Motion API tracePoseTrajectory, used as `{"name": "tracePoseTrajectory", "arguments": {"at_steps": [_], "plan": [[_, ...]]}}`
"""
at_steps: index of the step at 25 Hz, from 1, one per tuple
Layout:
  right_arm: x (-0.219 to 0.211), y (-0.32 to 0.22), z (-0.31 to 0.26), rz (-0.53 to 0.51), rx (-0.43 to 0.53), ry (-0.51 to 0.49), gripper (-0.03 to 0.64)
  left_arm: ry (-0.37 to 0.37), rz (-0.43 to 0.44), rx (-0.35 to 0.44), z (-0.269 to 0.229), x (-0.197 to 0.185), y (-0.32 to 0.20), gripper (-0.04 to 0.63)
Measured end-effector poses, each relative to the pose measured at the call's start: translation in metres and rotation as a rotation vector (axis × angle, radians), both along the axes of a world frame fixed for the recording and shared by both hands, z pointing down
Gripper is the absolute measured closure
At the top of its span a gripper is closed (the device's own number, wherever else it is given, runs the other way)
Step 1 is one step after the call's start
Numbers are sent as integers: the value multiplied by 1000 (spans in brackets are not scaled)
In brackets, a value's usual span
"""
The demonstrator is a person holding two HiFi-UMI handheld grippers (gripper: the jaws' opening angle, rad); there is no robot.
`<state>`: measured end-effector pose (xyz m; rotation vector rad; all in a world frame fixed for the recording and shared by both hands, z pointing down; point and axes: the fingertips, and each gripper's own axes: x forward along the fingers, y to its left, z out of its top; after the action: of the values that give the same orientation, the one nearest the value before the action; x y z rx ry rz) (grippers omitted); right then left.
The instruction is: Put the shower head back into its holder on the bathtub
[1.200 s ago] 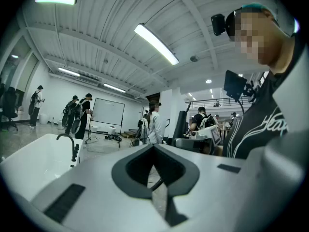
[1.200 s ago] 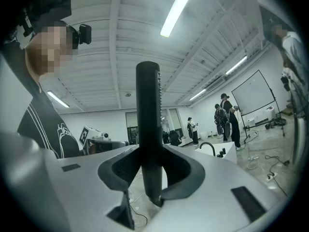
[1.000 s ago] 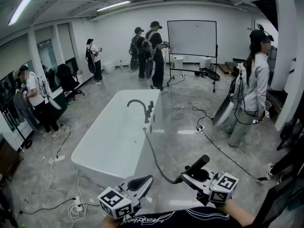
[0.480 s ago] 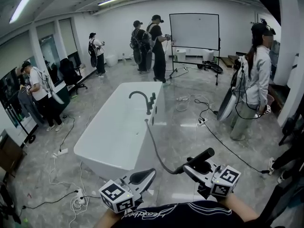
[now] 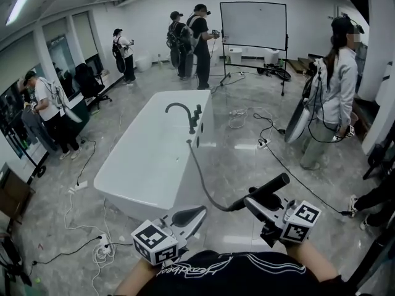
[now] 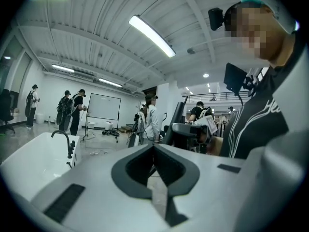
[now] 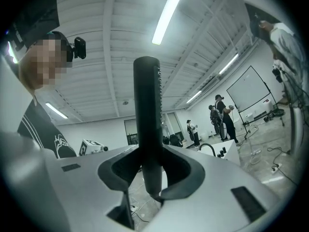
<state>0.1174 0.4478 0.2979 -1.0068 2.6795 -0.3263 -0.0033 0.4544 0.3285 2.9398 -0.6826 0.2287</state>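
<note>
A black stick-shaped shower head (image 5: 266, 188) is clamped in my right gripper (image 5: 259, 203) at the lower right of the head view. Its dark hose (image 5: 200, 176) runs from there to the side of the white bathtub (image 5: 123, 184). In the right gripper view the shower head (image 7: 147, 115) stands upright between the pads of the right gripper (image 7: 149, 175). At the tub's far end are a curved black faucet (image 5: 180, 111) and black fittings (image 5: 196, 119). My left gripper (image 5: 188, 217) is shut and empty, low at the left. The left gripper (image 6: 154, 170) shows the tub (image 6: 29, 161) to its left.
Cables and a power strip (image 5: 102, 250) lie on the grey floor around the tub. A person (image 5: 330, 97) stands at the right with more cable (image 5: 296, 180) nearby. Other people (image 5: 46, 119) stand at the left and by the whiteboard (image 5: 253, 26) at the back.
The head view has tilted and drawn slightly closer to the tub. Both grippers keep much the same pose, with the shower head still in the right one.
</note>
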Motion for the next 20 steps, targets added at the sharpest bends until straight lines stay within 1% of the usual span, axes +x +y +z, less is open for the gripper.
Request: {"name": "tracePoseTrajectory", "arguments": {"at_steps": [4, 7, 9, 11, 12, 17, 20], "plan": [[7, -27, 0, -6, -7, -49, 479, -41, 30, -39, 23, 5, -20, 591], [7, -51, 8, -15, -43, -84, 479, -47, 45, -87, 45, 5, -41, 586], [6, -69, 12, -16, -62, -101, 479, -53, 83, -114, 58, 6, -57, 528], [6, -92, 12, -12, -81, -118, 479, -75, 121, -128, 70, 9, -77, 464], [7, -104, 12, -9, -92, -128, 479, -88, 133, -132, 77, 11, -88, 449], [12, -171, 11, -2, -144, -193, 479, -165, 163, -180, 121, 15, -168, 411], [11, -211, 8, 5, -163, -222, 479, -215, 200, -202, 152, 18, -215, 411]]}}
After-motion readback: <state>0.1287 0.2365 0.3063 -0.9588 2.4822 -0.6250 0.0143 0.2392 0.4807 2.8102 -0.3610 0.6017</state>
